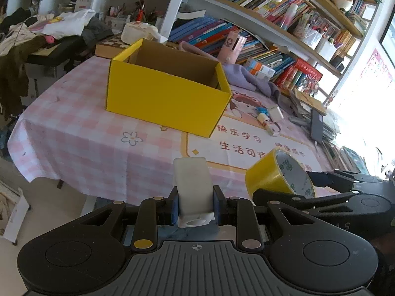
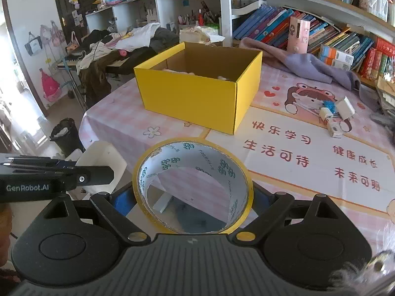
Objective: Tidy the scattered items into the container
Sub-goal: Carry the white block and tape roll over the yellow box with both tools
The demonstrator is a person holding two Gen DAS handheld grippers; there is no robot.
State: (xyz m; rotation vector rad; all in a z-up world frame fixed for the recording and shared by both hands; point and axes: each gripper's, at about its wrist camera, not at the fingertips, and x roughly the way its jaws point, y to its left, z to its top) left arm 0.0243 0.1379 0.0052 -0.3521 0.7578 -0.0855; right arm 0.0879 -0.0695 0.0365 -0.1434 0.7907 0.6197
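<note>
The left tool [image 1: 195, 206] is clamping a white block [image 1: 192, 185] and the right tool [image 2: 193, 197] is gripping a yellow tape roll [image 2: 192, 185], both seemingly being carried clear of the desk [image 2: 308, 172] for dropping. The yellow box [image 2: 197, 93] is sitting open ahead of both tools, well apart, and small scattered items [image 2: 333, 116] are lying ahead-right of the right tool.

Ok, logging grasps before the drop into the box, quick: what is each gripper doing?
Left gripper: closed on the white block.
Right gripper: closed on the yellow tape roll.
</note>
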